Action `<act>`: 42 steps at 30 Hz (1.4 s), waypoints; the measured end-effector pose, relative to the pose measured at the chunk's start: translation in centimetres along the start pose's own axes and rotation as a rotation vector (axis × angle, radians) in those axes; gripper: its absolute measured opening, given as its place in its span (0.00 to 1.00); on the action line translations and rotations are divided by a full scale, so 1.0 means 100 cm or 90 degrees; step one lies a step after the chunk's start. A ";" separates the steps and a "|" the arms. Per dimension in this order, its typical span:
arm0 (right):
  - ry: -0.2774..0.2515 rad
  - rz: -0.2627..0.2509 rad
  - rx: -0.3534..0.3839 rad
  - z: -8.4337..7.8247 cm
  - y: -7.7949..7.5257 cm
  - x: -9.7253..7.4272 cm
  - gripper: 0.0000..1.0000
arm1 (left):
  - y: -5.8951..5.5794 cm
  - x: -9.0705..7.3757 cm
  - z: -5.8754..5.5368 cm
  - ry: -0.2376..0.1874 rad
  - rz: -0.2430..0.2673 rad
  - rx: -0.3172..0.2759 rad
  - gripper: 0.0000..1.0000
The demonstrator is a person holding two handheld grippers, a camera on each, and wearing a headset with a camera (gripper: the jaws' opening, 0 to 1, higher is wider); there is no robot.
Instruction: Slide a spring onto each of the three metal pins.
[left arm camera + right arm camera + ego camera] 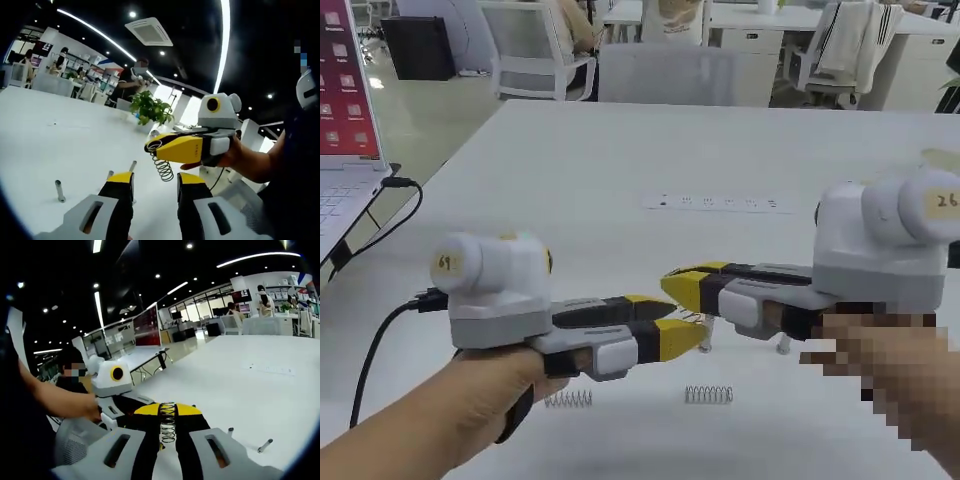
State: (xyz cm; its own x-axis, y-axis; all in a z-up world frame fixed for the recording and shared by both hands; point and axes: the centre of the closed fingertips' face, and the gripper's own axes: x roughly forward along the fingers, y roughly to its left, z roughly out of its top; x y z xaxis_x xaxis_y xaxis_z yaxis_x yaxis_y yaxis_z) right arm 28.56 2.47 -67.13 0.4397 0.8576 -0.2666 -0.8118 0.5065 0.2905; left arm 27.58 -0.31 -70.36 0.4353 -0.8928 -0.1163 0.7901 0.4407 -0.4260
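My right gripper (670, 282) comes in from the right and is shut on a small steel spring (168, 427). In the left gripper view that spring (163, 168) hangs down from the right gripper's yellow tips (172, 147). My left gripper (680, 318) faces it from the left, just below, with its jaws open (155, 177) and nothing between them. Two loose springs (568, 399) (708, 395) lie on the white table in front of the grippers. Short metal pins stand upright on the table (59, 191) (132, 166) (110, 174), one under the right gripper (783, 345).
A laptop (340, 130) sits at the table's left edge, and a black cable (380, 330) trails from the left gripper. A socket strip (720, 203) is set into the table's middle. Chairs (535, 60) and other desks stand beyond the far edge.
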 end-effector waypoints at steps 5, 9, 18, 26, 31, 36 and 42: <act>-0.005 0.004 0.006 0.000 0.001 0.000 0.08 | -0.003 0.002 0.000 -0.004 -0.009 -0.014 0.17; -0.009 0.004 0.008 0.000 0.001 0.000 0.08 | -0.007 0.003 0.000 -0.003 -0.017 -0.013 0.10; -0.006 0.008 0.013 -0.001 0.002 -0.004 0.08 | -0.009 0.002 -0.003 0.011 -0.025 0.032 0.03; 0.029 0.017 -0.001 -0.011 0.006 -0.012 0.08 | -0.011 0.000 -0.015 0.068 -0.032 0.126 0.02; 0.069 0.034 -0.015 -0.020 0.013 -0.016 0.08 | -0.016 -0.004 -0.023 0.114 -0.041 0.199 0.02; 0.130 0.064 -0.045 -0.032 0.024 -0.014 0.08 | -0.016 -0.016 -0.035 0.160 -0.039 0.265 0.02; 0.142 0.065 -0.034 -0.037 0.031 -0.011 0.07 | -0.018 -0.019 -0.039 0.154 -0.048 0.261 0.03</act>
State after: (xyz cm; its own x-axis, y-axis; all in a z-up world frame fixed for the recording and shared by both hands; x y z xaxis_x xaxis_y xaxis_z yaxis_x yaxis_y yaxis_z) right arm 24.19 2.78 -69.32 0.2631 0.8604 -0.4365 -0.8693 0.4076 0.2795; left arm 23.65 0.21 -72.90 0.2955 -0.8983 -0.3252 0.9419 0.3309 -0.0584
